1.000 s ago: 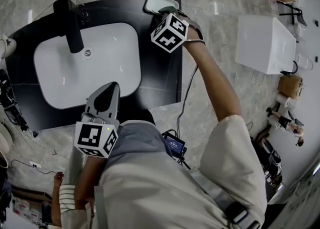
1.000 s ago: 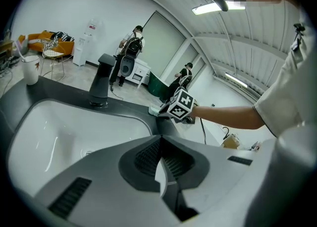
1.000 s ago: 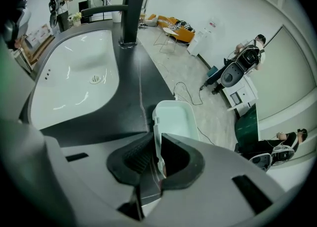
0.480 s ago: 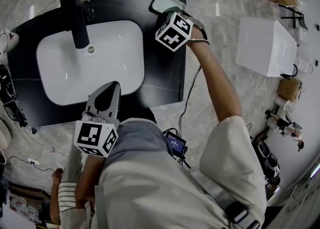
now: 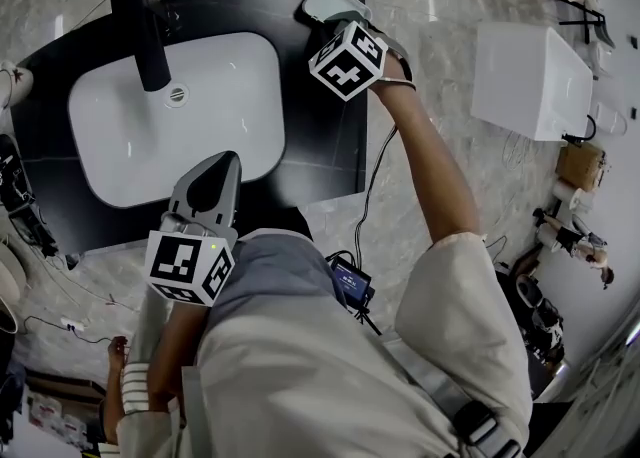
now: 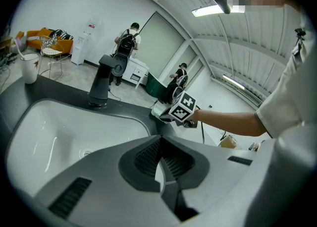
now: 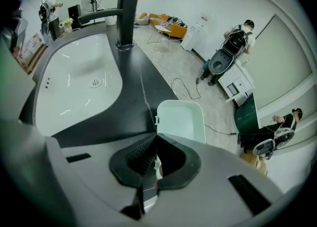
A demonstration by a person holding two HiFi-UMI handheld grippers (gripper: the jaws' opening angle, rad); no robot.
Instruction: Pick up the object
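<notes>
Pale-green tray [image 7: 181, 117] sits on far right corner of black counter [image 5: 320, 146], right of the sink [image 5: 130, 146]. Right gripper [image 7: 156, 134] has hardly budged over the last sec: tips pressed together right at tray's near rim, w/ nothing clearly pinched btwn them. Tray's still flat on the counter, so prob. no grab made yet & jaws need to open first; left gripper [image 6: 159, 139] stays parked at sink's near rim, closed & empty.

Grey marble floor [image 5: 450, 46], white box [image 5: 530, 86]
</notes>
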